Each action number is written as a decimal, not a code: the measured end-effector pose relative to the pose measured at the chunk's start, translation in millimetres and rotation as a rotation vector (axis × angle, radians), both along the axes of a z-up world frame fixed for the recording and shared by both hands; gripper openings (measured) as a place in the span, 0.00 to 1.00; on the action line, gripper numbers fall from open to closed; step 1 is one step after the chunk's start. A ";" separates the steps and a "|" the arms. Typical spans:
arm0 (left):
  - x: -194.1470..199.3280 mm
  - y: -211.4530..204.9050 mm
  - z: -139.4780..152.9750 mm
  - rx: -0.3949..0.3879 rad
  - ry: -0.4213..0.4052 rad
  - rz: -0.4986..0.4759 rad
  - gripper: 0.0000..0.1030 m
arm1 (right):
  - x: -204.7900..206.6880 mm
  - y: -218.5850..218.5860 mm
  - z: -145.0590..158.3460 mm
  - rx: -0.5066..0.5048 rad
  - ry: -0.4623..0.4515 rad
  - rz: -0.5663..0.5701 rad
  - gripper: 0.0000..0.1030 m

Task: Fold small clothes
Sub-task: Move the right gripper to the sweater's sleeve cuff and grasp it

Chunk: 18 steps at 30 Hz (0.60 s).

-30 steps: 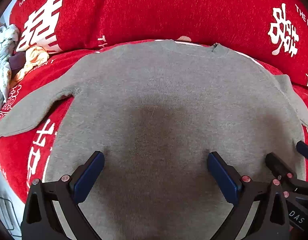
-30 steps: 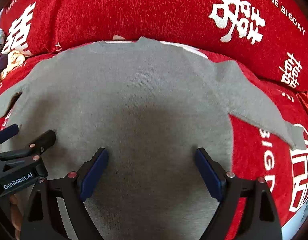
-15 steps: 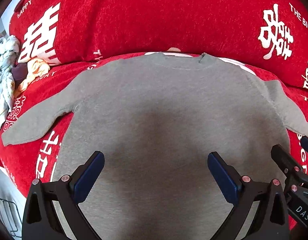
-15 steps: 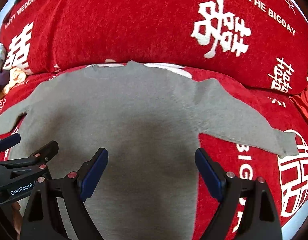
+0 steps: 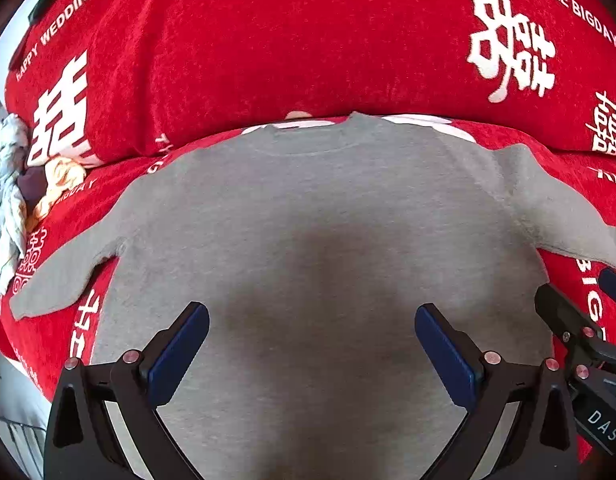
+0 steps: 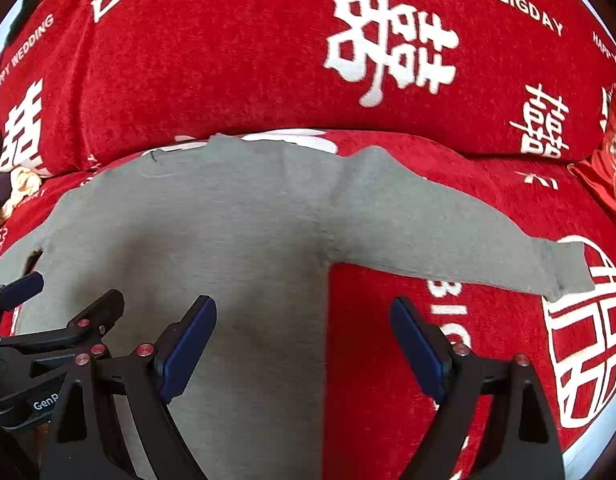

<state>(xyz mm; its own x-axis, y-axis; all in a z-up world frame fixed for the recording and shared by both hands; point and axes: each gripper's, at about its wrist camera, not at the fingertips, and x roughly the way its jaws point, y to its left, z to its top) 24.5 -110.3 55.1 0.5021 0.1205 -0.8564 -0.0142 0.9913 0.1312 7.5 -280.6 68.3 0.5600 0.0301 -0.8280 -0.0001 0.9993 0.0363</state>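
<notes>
Grey sweater (image 5: 308, 220) lies flat and spread on a red sofa cover (image 5: 268, 40) printed with white characters, neckline toward the backrest, both sleeves out to the sides. Left claw (image 5: 312, 344) hangs over the lower body of the garment, fingers spread wide, nothing between them. Right claw (image 6: 304, 344) also spread and empty, straddling the sweater's right side edge, with the right sleeve (image 6: 448, 232) angled outward beyond it, cuff resting on the cover. Whether either claw touches the fabric cannot be told. No fold made yet; judged step is the first sleeve fold. To do it well: take the sleeve near the cuff, pinch only the sleeve and not the cover beneath, lift low, carry it across the chest so the crease falls along the shoulder line, then lay it down flat. A bundle of other clothes (image 5: 12, 200) sits at far left, well apart.
</notes>
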 end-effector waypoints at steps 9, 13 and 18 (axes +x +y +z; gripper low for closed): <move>13.4 -37.3 -2.8 0.016 0.008 -0.038 1.00 | 3.8 -44.9 -8.7 0.026 0.011 -0.059 0.88; 20.0 -57.8 -4.0 0.016 0.013 -0.069 1.00 | 7.5 -69.6 -10.5 0.044 0.020 -0.107 0.88; 34.0 -81.5 -6.7 0.002 0.030 -0.093 1.00 | 10.3 -103.9 -11.8 0.050 0.025 -0.173 0.88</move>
<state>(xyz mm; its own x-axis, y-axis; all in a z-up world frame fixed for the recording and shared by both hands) 58.5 -191.8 48.4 0.4853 0.0766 -0.8710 0.0819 0.9878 0.1326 17.8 -384.5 56.5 0.5398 -0.0237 -0.8415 0.1736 0.9812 0.0838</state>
